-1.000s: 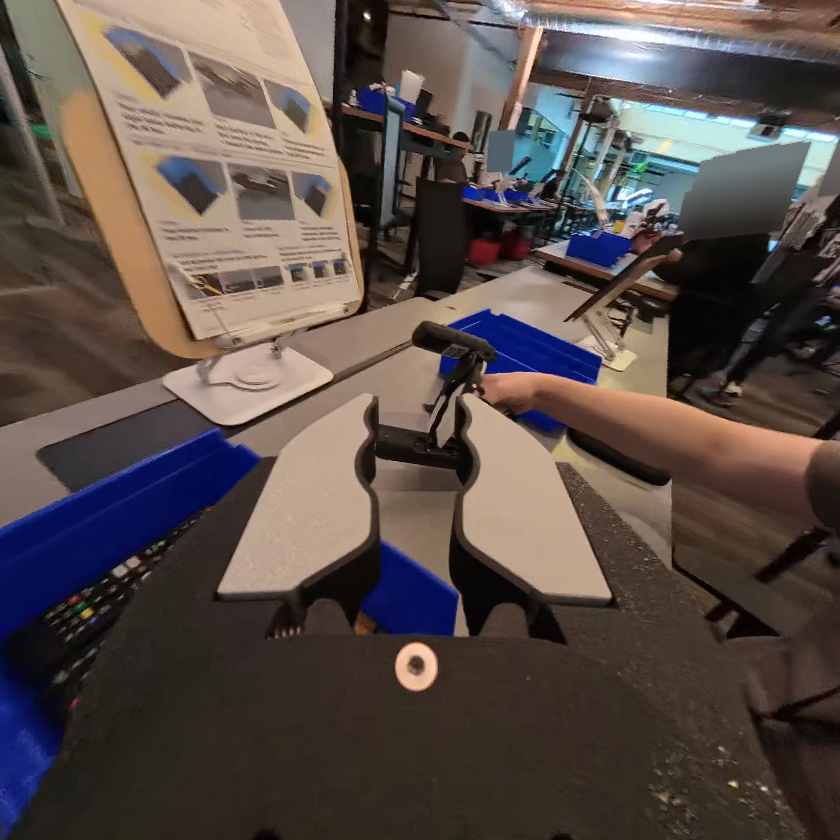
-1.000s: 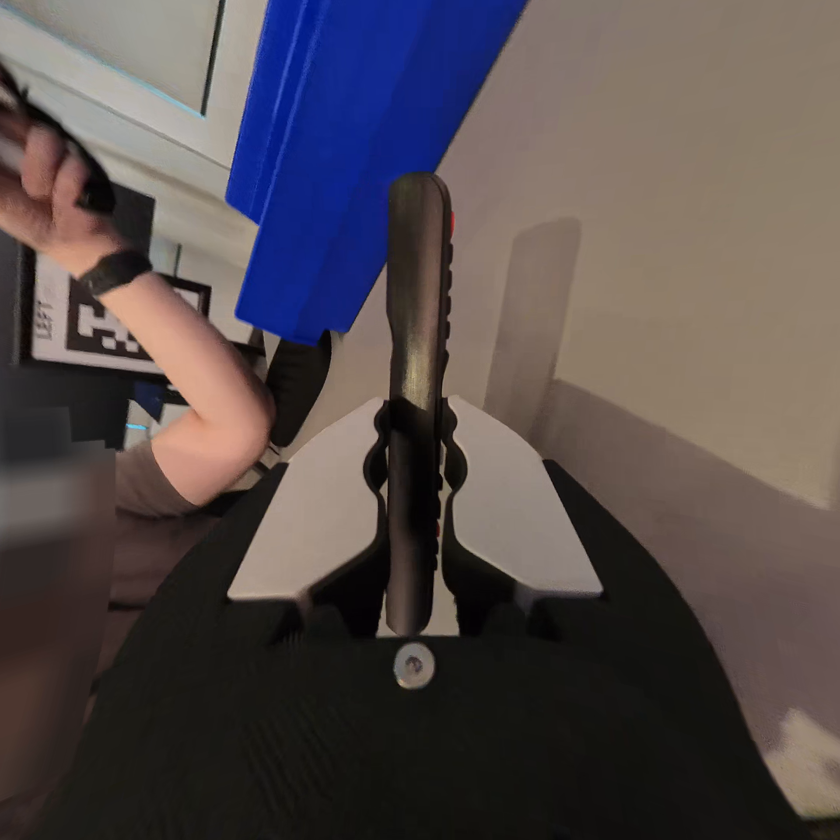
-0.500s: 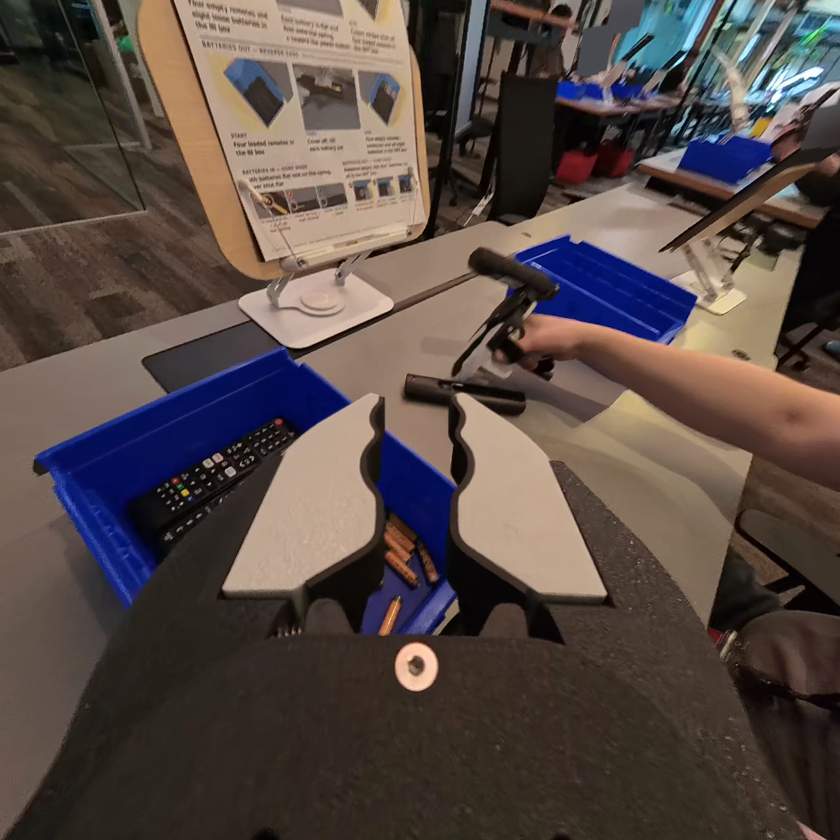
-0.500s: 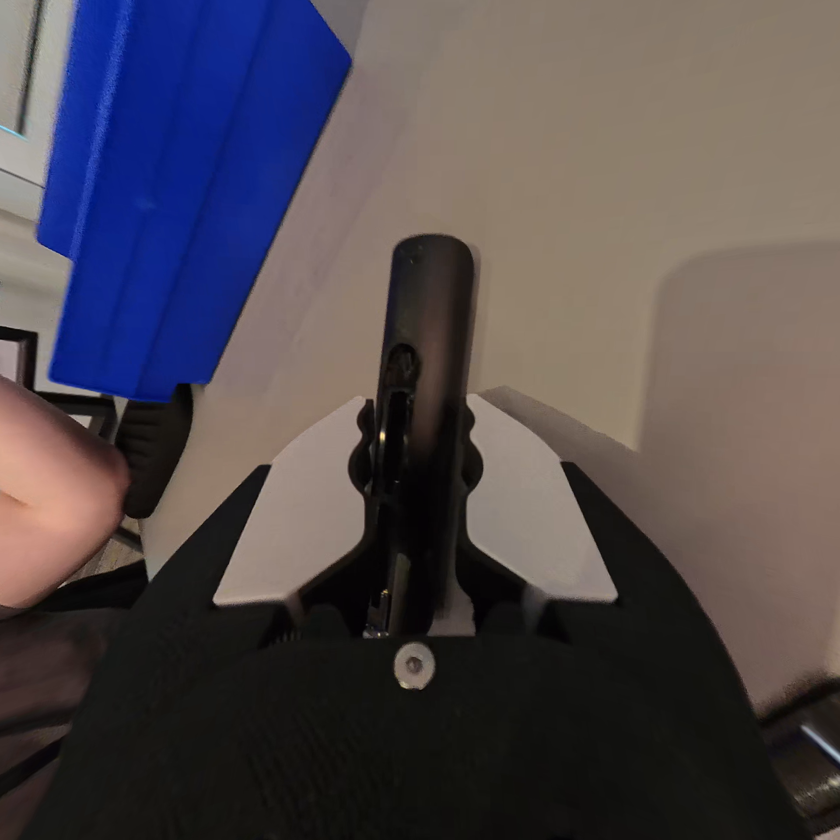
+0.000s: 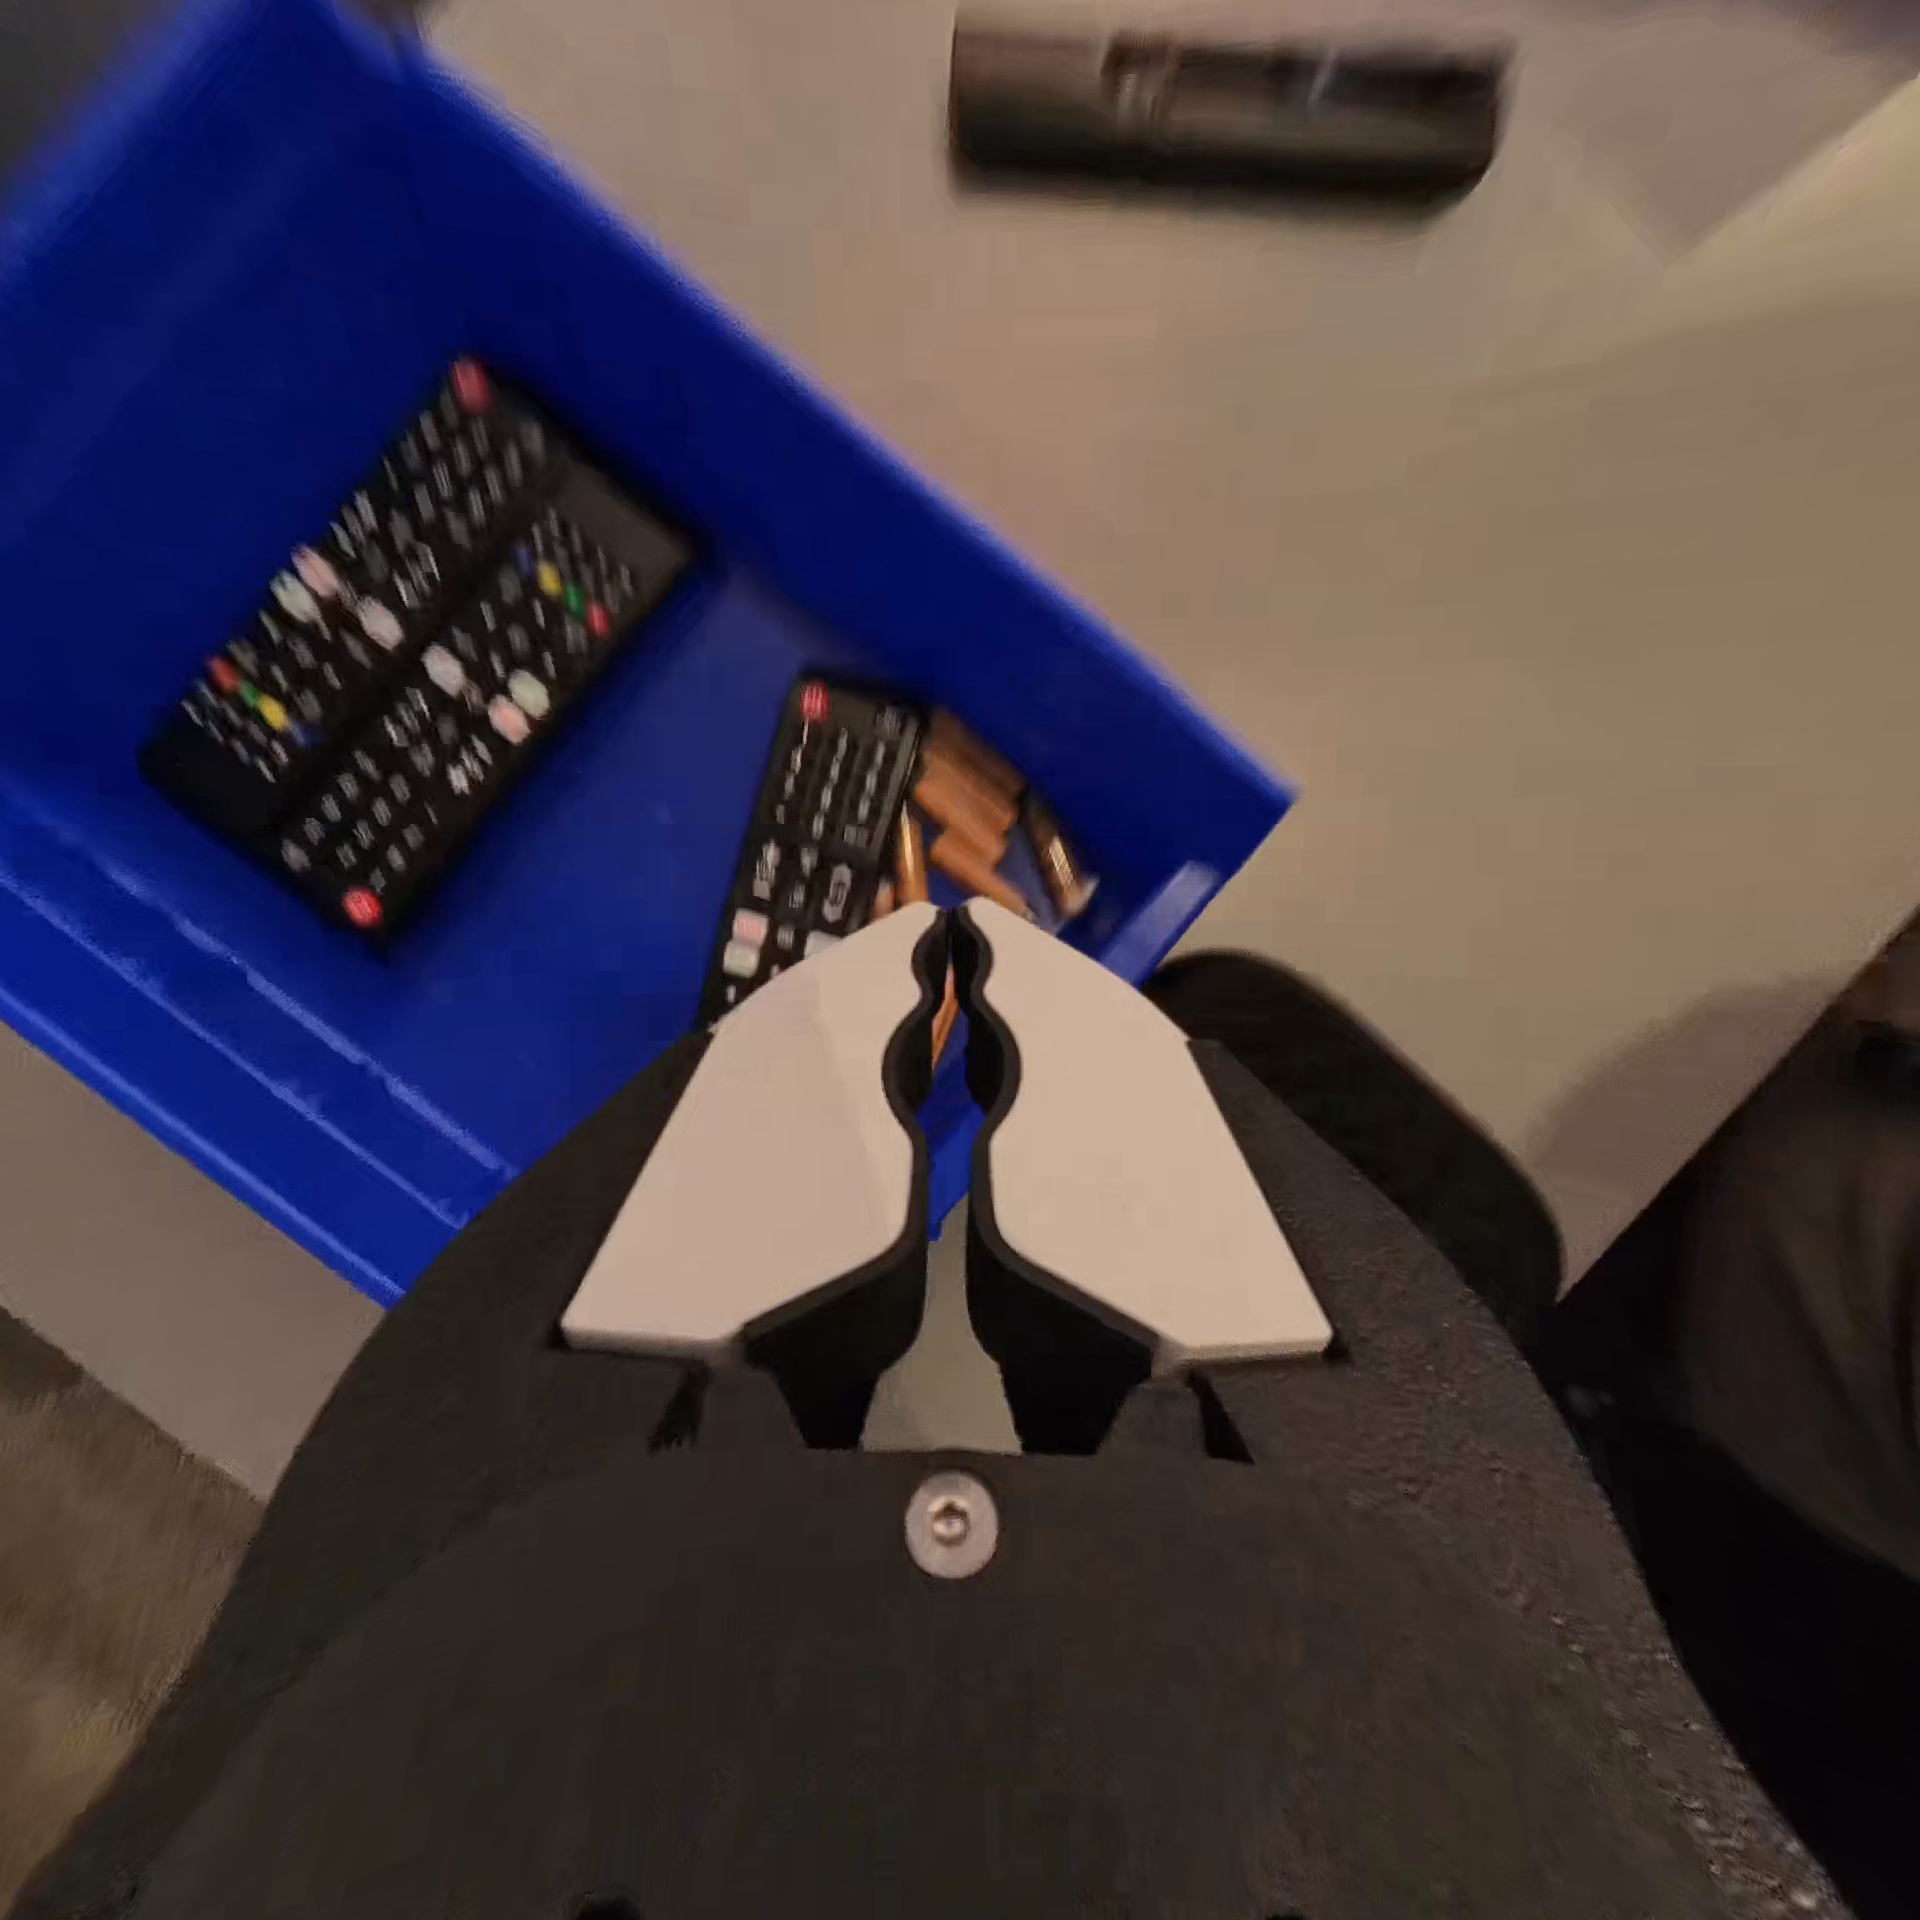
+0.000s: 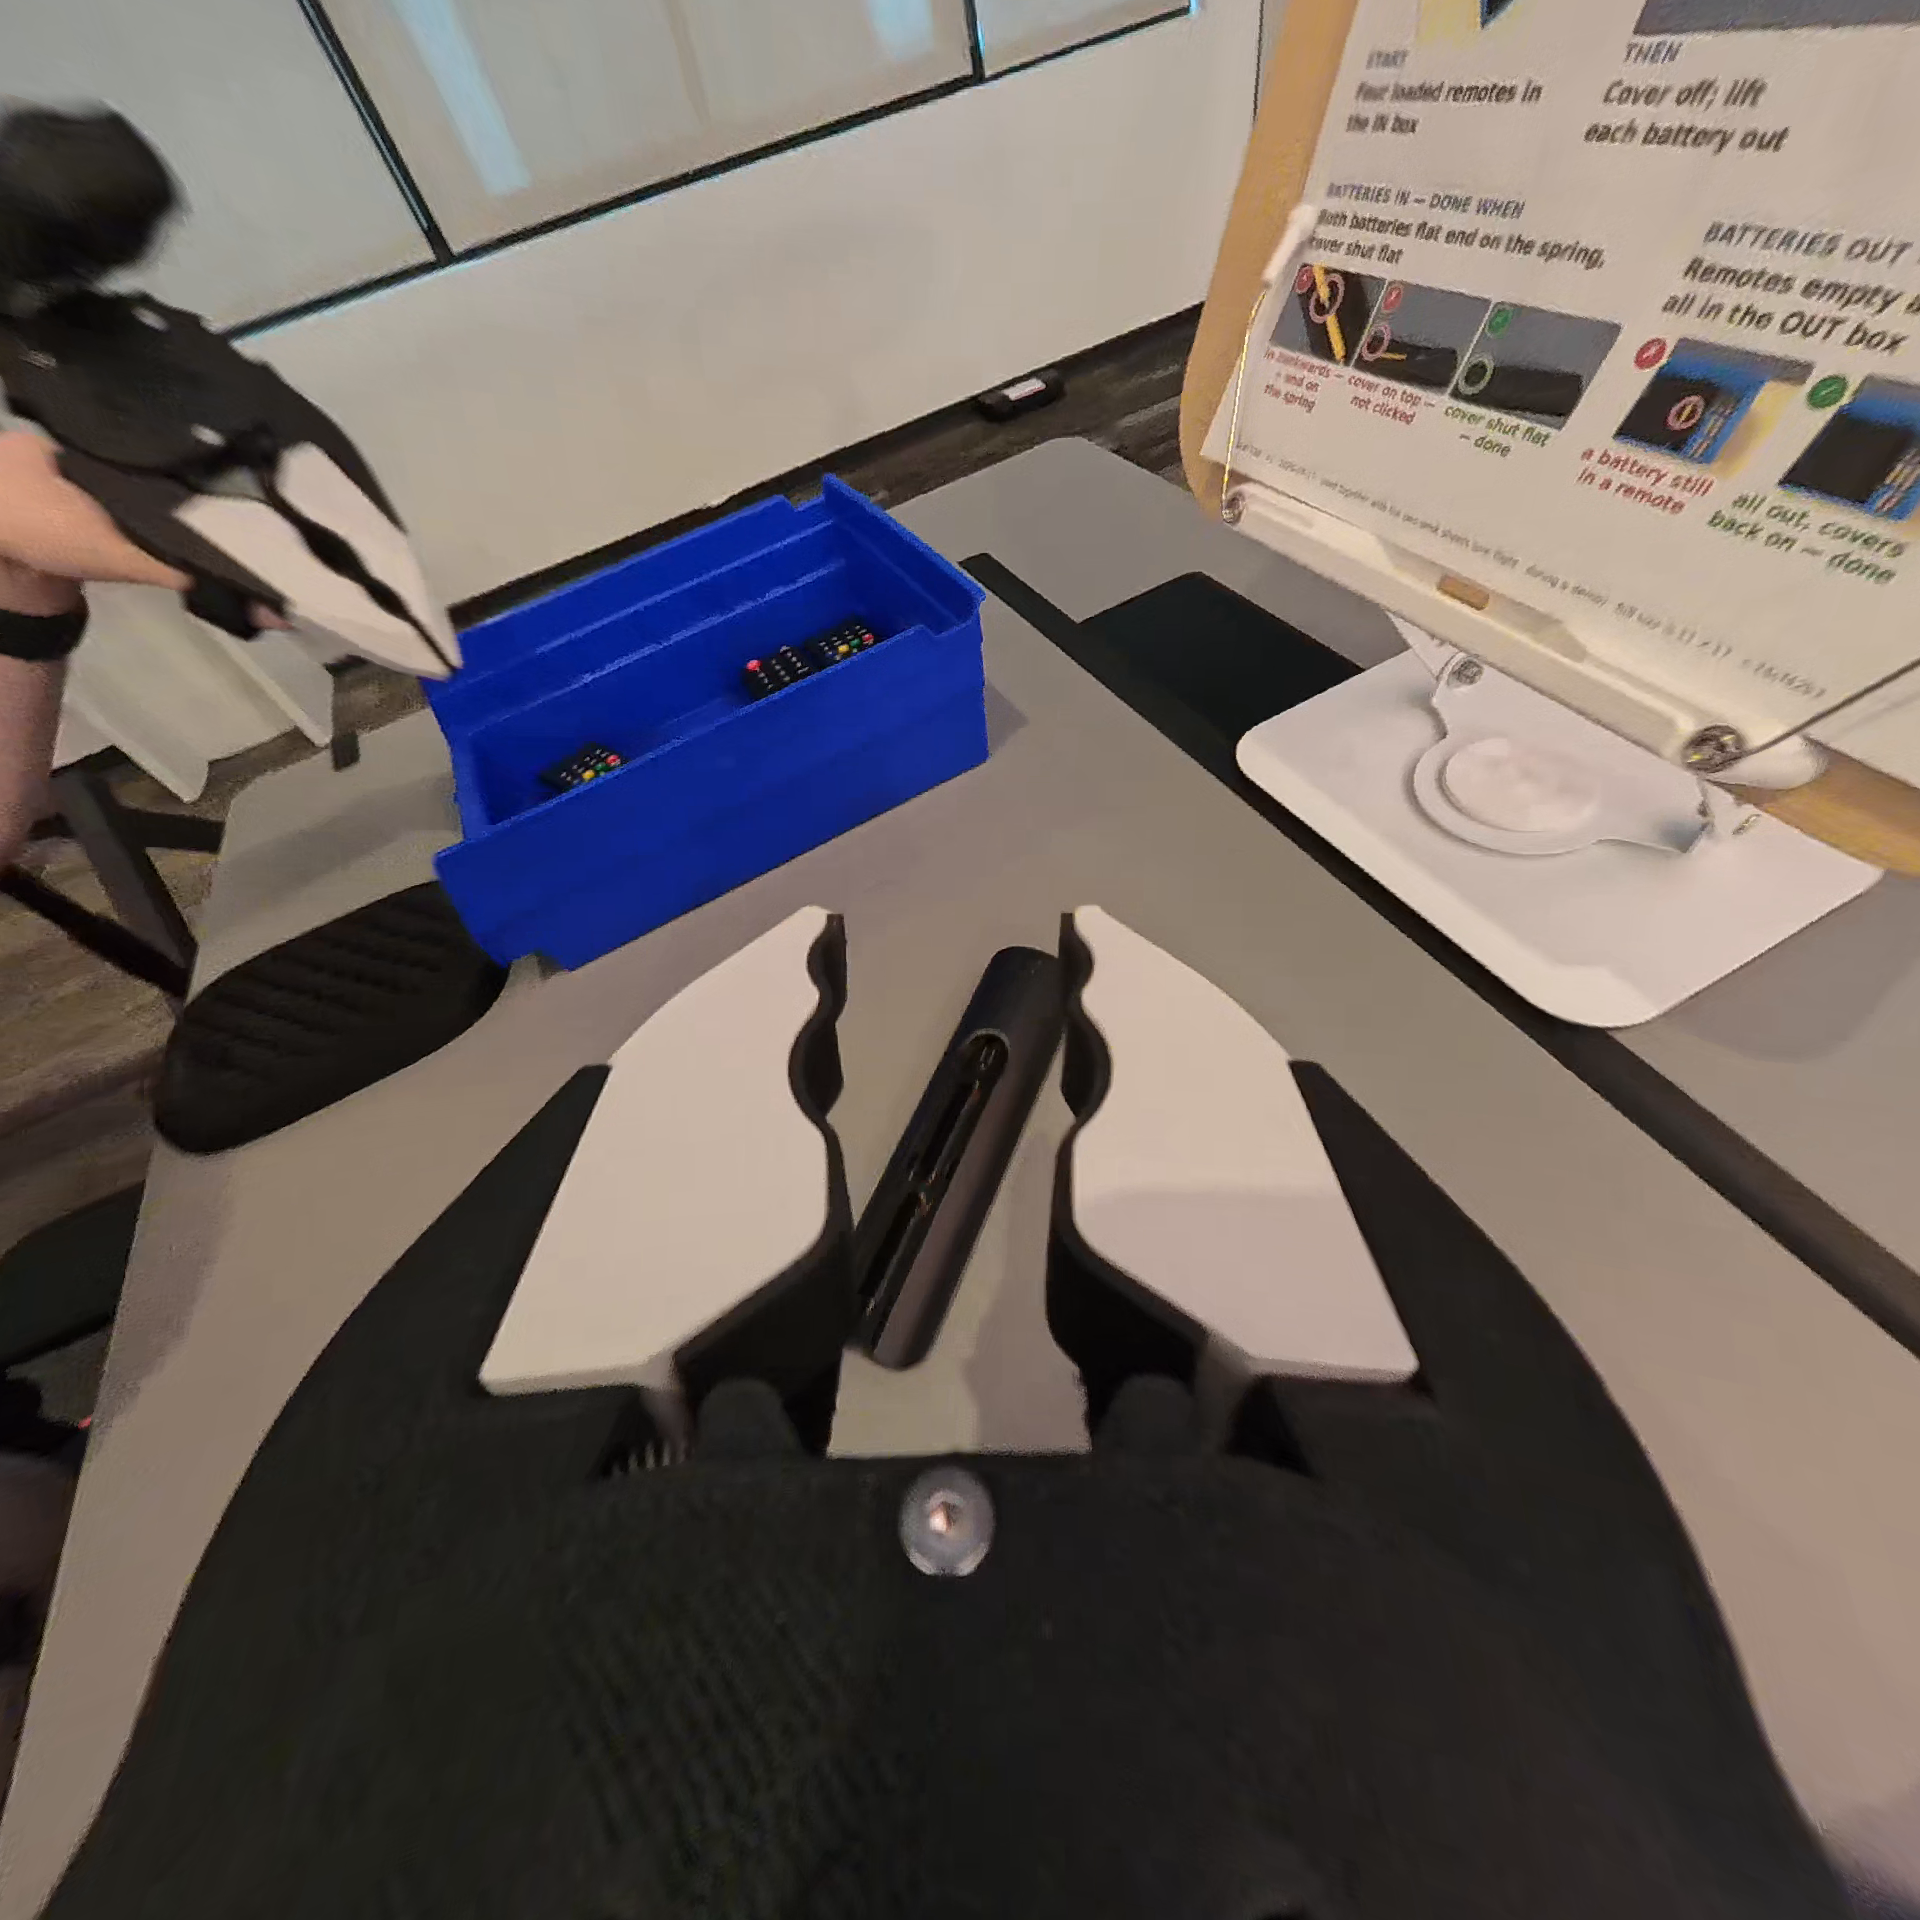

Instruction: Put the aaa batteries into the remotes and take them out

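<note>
My left gripper [image 5: 951, 914] is shut and hovers over the near corner of a blue bin [image 5: 312, 312]. An orange sliver shows through the gap between its jaws. The bin holds two black remotes side by side [image 5: 416, 644], a third remote [image 5: 831, 821] and several orange AAA batteries [image 5: 977, 821]. My right gripper [image 6: 951, 925] is open. A black remote [image 6: 956, 1143] lies back up on the grey table between its fingers, battery bay uncovered. That remote also shows blurred in the left wrist view [image 5: 1226, 104]. The left gripper [image 6: 436, 655] shows above the bin [image 6: 727, 821].
An instruction board [image 6: 1558, 312] on a white stand [image 6: 1538, 914] stands at the right. A black ribbed pad [image 6: 322, 997] lies at the table's edge beside the bin. A dark inset strip [image 6: 1226, 634] lies behind the bin.
My right gripper opened and let go of the remote, which now lies on the table. My left gripper swung down over the blue bin and shut.
</note>
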Available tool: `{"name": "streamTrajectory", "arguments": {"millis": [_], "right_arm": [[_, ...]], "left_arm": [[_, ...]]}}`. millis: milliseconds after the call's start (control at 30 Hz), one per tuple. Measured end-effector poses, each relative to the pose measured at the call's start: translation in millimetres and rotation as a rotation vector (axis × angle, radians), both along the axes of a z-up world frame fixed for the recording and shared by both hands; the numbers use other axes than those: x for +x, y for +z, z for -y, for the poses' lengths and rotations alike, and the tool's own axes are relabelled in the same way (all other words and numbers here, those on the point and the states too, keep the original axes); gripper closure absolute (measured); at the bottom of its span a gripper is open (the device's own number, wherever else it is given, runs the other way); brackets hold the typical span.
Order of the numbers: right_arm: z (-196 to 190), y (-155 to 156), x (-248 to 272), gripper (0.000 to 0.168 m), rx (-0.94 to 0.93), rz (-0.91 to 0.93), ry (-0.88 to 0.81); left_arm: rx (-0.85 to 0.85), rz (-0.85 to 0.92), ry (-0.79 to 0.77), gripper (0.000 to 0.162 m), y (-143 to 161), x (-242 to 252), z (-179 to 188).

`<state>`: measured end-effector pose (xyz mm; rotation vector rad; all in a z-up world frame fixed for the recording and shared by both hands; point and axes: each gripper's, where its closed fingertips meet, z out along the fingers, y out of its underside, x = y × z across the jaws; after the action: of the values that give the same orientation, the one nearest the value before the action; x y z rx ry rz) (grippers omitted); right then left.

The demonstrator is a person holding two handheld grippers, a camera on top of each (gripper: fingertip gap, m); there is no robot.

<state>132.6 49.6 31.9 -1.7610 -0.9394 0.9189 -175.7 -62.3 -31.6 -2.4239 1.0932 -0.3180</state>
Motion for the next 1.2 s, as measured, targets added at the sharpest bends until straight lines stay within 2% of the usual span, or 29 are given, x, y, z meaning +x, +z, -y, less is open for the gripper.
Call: {"name": "streamTrajectory", "arguments": {"millis": [100, 167, 267, 433, 600, 800, 900, 1100, 1200], "right_arm": [[12.5, 12.9, 10.9, 0.128, 0.021, -0.007, 0.028], [22.4, 23.7, 14.0, 0.128, 0.051, -0.06, 0.047], [33.7, 35.8, 13.7, 0.128, 0.057, -0.152, 0.092], [31.8, 33.7, 22.4, 0.128, 0.035, -0.174, 0.096], [29.1, 34.9, 31.4, 0.128, 0.021, -0.197, 0.089], [28.3, 34.2, 35.4, 0.128, 0.012, -0.196, 0.089], [28.0, 32.9, 35.7, 0.128, 0.009, -0.194, 0.089], [27.4, 29.4, 35.9, 0.128, -0.002, -0.184, 0.095], [27.3, 27.7, 36.1, 0.128, -0.011, -0.183, 0.099]], "left_arm": [[-0.086, -0.171, 0.007, 0.162, -46.9, -23.2, 3.4], [-0.14, -0.213, -0.002, 0.162, -66.6, -26.4, 6.3], [-0.193, -0.237, -0.024, 0.161, -84.1, -23.1, 8.7], [-0.255, -0.32, -0.054, 0.162, -106.5, -25.7, 10.1], [-0.243, -0.332, -0.022, 0.162, -116.8, -28.3, 0.0], [-0.288, -0.332, -0.067, 0.161, -120.0, -25.6, 1.9], [-0.323, -0.387, -0.107, 0.162, -124.4, -26.6, 4.6], [-0.273, -0.477, -0.152, 0.156, -128.6, -28.7, -3.1], [-0.281, -0.486, -0.139, 0.161, -127.5, -33.3, -4.7]]}}
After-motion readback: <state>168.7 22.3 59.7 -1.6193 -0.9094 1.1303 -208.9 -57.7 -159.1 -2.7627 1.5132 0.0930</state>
